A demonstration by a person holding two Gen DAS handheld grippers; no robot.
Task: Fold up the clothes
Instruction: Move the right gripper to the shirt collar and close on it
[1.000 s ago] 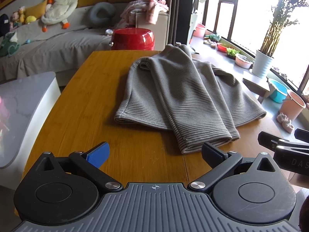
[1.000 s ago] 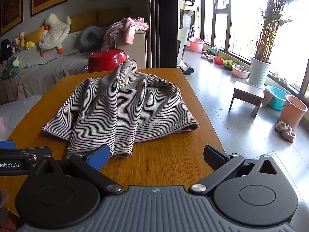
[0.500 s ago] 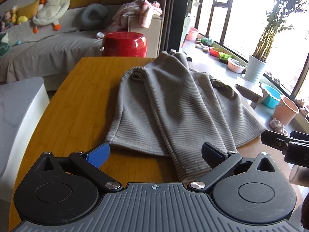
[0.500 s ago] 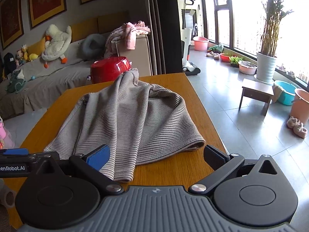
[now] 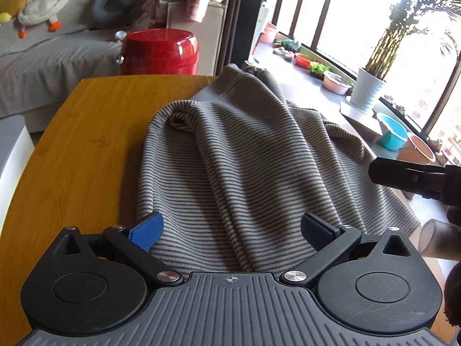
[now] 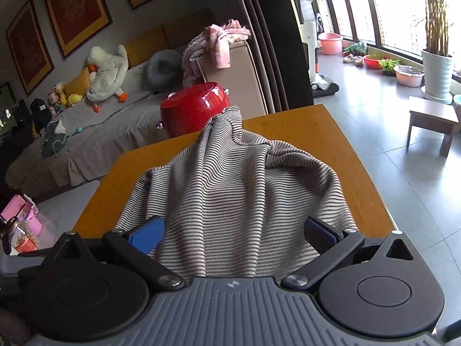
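Left tool: the left tool (image 5: 229, 232) is spread wide, with its blue fingertips (image 5: 147, 230) on either side of the near hem of the striped garment (image 5: 245, 155). It grips nothing yet. Compared with a second ago, when bare wood lay between it and the cloth, it has come forward until the hem passes under its fingers.

Right tool: the right tool (image 6: 233, 232) is open as well, and it too has advanced. The near edge of the cloth now lies between its fingers, where before the tool stood back from the edge.

Garment: it lies on the wooden surface (image 5: 86, 132), loosely bunched into long ridges. Its far end reaches the back edge of the surface, near the red pot (image 5: 160, 52). It has not visibly shifted; only the tools have moved.

Contact: I cannot tell for sure whether the fingers already touch the cloth or hang just above it, because the fisheye view flattens the height.

Meaning for the task: the approach seems finished, and both tools are placed at the near hem. In my judgement the next move is to close on this hem and carry it toward the far end.

Risk: the cloth is thick with ridges near the left tool, so a closing grip may catch more than one layer.
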